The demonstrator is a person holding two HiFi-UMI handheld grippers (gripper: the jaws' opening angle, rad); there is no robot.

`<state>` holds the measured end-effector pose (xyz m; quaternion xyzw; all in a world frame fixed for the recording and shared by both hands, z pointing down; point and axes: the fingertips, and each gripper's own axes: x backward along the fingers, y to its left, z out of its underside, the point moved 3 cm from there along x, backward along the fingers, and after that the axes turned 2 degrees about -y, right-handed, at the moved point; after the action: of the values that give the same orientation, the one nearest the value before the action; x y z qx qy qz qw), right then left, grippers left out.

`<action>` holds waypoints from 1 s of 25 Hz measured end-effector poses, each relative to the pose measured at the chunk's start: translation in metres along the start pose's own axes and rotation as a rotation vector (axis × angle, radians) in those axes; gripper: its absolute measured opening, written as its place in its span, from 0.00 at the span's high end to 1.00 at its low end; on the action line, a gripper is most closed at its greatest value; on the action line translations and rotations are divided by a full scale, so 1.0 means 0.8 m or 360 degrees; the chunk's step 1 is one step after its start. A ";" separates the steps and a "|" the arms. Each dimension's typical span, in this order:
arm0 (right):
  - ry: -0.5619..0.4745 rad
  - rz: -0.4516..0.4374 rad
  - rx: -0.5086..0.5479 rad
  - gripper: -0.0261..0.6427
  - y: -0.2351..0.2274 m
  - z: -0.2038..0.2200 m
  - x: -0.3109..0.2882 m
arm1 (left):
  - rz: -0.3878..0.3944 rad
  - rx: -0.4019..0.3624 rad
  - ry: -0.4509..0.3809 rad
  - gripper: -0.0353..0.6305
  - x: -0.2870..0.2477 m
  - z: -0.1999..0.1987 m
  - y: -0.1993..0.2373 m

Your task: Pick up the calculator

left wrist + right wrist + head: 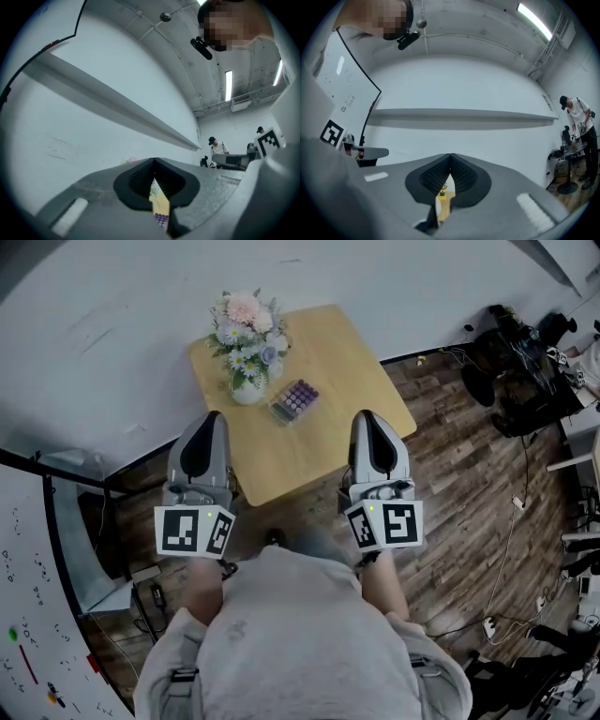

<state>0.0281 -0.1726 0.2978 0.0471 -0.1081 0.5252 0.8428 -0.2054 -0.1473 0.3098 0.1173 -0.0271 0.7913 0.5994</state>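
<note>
Two grippers, one calculator

Item one: we list the calculator [294, 400], small and pale-cased, with rows of purple keys; any print on it is too small to read. It lies on the light wooden table [328, 352], just beside the white vase [248, 390] of flowers [246, 320], apart from both tools. Items two and three: left gripper [208, 418] and right gripper [367, 416], jaws pressed together, nothing between them. Whiteboard [28, 615] scribbles are illegible.

Head view high, steeply down on table [342, 371], gripper views low, along jaws toward wall [450, 89], sharing tabletop
</note>
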 end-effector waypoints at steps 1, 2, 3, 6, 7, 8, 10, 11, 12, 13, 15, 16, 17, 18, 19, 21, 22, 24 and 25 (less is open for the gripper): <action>0.0003 -0.0001 0.0000 0.96 0.000 0.001 -0.003 | 0.0000 0.0010 0.0009 0.94 -0.002 0.003 0.003; 0.0008 -0.0003 0.0003 0.96 0.000 0.003 -0.006 | 0.0001 0.0024 0.0016 0.94 -0.005 0.006 0.005; 0.0015 -0.0005 0.0006 0.96 0.000 0.005 -0.010 | 0.0000 0.0039 0.0024 0.94 -0.007 0.009 0.007; 0.0041 -0.0008 0.0011 0.96 -0.004 0.015 -0.022 | -0.0017 0.0066 0.0071 0.94 -0.017 0.024 0.013; 0.0049 -0.0010 0.0012 0.96 -0.006 0.017 -0.026 | -0.0026 0.0072 0.0093 0.94 -0.020 0.030 0.015; 0.0057 -0.0013 0.0015 0.96 -0.009 0.020 -0.030 | -0.0034 0.0082 0.0114 0.94 -0.023 0.036 0.017; 0.0069 -0.0020 0.0017 0.96 -0.016 0.024 -0.040 | -0.0043 0.0113 0.0150 0.94 -0.031 0.048 0.019; 0.0078 -0.0026 0.0013 0.96 -0.020 0.026 -0.045 | -0.0043 0.0130 0.0165 0.94 -0.035 0.054 0.020; 0.0091 -0.0036 0.0005 0.96 -0.024 0.029 -0.051 | -0.0043 0.0145 0.0181 0.94 -0.039 0.061 0.020; 0.0106 -0.0048 -0.0004 0.96 -0.028 0.032 -0.057 | -0.0047 0.0159 0.0201 0.94 -0.043 0.068 0.020; 0.0149 -0.0077 -0.0018 0.96 -0.037 0.040 -0.069 | -0.0066 0.0183 0.0247 0.94 -0.050 0.082 0.021; 0.0178 -0.0090 -0.0024 0.96 -0.041 0.045 -0.077 | -0.0079 0.0192 0.0273 0.94 -0.054 0.089 0.022; 0.0211 -0.0102 -0.0030 0.96 -0.045 0.051 -0.084 | -0.0094 0.0198 0.0301 0.94 -0.058 0.097 0.024; 0.0246 -0.0116 -0.0036 0.96 -0.050 0.058 -0.091 | -0.0112 0.0203 0.0331 0.94 -0.062 0.106 0.025; 0.0282 -0.0133 -0.0044 0.96 -0.054 0.066 -0.099 | -0.0133 0.0209 0.0364 0.94 -0.065 0.116 0.027; 0.0358 -0.0176 -0.0068 0.96 -0.063 0.083 -0.114 | -0.0181 0.0233 0.0433 0.94 -0.069 0.137 0.030; 0.0400 -0.0201 -0.0084 0.96 -0.067 0.093 -0.121 | -0.0205 0.0251 0.0468 0.94 -0.071 0.148 0.031; 0.0495 -0.0264 -0.0119 0.96 -0.072 0.114 -0.135 | -0.0247 0.0288 0.0541 0.94 -0.072 0.171 0.032; 0.0545 -0.0305 -0.0134 0.96 -0.074 0.125 -0.142 | -0.0267 0.0307 0.0577 0.94 -0.072 0.182 0.032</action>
<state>0.0193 -0.3172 0.3708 -0.0680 0.0199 0.4379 0.8962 -0.1930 -0.2356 0.4411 0.0317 0.1670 0.7457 0.6442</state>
